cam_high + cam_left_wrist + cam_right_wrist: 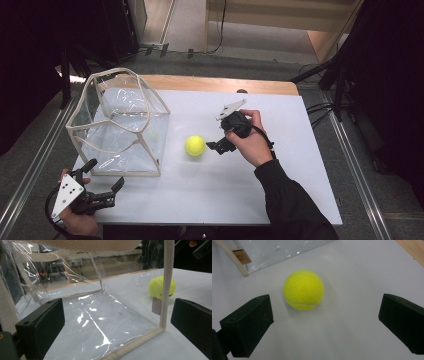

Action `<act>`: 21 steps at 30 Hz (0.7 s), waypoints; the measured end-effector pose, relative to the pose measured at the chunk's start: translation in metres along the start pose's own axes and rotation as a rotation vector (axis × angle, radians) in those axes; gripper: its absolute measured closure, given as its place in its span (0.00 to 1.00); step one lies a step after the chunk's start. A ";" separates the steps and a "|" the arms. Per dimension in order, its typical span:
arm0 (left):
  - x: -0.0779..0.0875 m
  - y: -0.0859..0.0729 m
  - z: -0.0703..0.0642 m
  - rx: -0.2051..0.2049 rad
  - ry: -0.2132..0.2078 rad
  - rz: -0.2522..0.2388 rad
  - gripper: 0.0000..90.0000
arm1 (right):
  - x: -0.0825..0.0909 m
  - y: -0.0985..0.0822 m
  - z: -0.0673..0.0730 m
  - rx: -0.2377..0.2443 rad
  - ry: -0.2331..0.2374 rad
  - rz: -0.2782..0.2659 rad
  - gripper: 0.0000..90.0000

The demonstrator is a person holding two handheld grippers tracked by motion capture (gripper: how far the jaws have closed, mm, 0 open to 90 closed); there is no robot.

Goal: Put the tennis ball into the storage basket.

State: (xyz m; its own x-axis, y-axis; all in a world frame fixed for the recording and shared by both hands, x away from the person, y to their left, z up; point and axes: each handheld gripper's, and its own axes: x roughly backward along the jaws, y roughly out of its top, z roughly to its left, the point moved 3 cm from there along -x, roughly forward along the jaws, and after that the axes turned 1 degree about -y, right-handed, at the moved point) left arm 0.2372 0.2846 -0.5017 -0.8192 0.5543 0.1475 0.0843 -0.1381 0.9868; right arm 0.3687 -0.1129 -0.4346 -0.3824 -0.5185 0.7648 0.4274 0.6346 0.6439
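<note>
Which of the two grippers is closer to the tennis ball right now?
The right gripper: its open jaws sit just beside the tennis ball. The left gripper is at the table's near edge, by the clear bag.

A yellow tennis ball point(195, 145) rests on the white table point(240, 190), its pale seam curving across the felt; just to its left stands a clear plastic bag point(120, 125) with beige trim, upright, mouth open and sagging, a small tan label at its near corner.
</note>
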 end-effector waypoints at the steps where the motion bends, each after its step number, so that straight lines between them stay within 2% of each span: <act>1: 0.000 0.000 0.000 -0.001 -0.001 0.000 0.00 | -0.001 0.001 0.000 0.007 0.004 0.002 0.00; 16: 0.001 0.000 0.000 0.003 -0.002 0.004 0.00 | -0.025 0.016 0.007 0.049 0.046 0.082 0.00; 21: 0.000 0.000 0.000 0.003 -0.003 0.004 0.00 | -0.032 0.020 0.009 0.079 0.053 0.104 0.00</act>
State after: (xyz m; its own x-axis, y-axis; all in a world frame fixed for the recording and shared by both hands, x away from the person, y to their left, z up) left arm 0.2371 0.2851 -0.5012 -0.8171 0.5562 0.1519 0.0896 -0.1377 0.9864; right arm 0.3821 -0.0782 -0.4460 -0.2947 -0.4759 0.8287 0.3961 0.7284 0.5591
